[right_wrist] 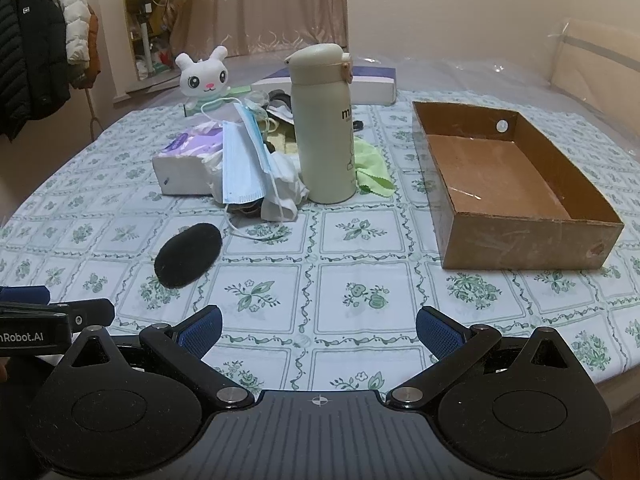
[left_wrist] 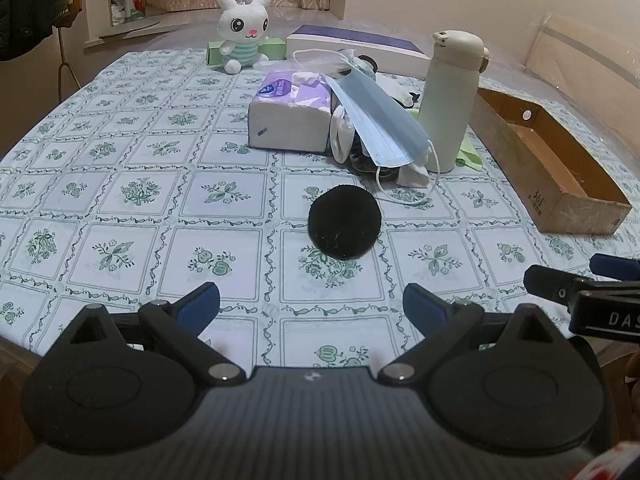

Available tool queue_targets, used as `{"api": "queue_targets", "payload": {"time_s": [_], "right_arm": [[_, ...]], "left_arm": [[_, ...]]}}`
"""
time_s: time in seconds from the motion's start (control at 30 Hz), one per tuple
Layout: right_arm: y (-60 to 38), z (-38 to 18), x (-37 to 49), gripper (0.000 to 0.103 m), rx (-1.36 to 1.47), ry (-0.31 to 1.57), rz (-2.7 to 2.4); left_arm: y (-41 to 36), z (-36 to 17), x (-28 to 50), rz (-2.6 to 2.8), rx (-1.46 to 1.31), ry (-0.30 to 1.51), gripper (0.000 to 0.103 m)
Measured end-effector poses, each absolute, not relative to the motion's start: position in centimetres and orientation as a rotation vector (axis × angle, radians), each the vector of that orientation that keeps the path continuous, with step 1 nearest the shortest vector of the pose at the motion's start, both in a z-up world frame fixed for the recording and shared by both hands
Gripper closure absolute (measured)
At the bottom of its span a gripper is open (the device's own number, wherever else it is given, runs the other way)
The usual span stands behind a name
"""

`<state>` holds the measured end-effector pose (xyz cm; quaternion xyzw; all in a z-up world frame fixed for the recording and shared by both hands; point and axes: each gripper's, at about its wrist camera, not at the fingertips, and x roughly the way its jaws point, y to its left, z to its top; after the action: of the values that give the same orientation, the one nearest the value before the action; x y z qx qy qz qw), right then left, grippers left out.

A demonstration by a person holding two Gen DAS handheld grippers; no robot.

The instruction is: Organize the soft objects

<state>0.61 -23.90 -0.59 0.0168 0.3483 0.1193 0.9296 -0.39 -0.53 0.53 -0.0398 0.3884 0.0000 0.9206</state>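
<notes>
Both the left gripper (left_wrist: 311, 306) and the right gripper (right_wrist: 319, 328) hang released and empty above the tablecloth (left_wrist: 120, 184), the black round pad (left_wrist: 344, 222) lying just ahead of the left one and the cardboard box (right_wrist: 520, 240) ahead-right of the right one.

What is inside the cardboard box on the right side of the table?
Nothing shows inside the cardboard box: the right wrist view sees its bare brown floor and walls. Only the strip of floor just behind its near wall is hidden.

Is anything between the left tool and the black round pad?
Nothing visible: only bare floral tablecloth lies between the open left tool and the black round fuzzy pad; the mask pile sits beyond it.
</notes>
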Motion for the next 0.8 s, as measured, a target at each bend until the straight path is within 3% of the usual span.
{"api": "queue_targets", "payload": {"time_s": [0.8], "right_arm": [[-24.08, -0.41, 0.60, 0.001, 0.042, 0.708, 0.243]], "left_arm": [[-0.82, 0.97, -0.39, 0.002, -0.078, 0.793, 0.006]]}}
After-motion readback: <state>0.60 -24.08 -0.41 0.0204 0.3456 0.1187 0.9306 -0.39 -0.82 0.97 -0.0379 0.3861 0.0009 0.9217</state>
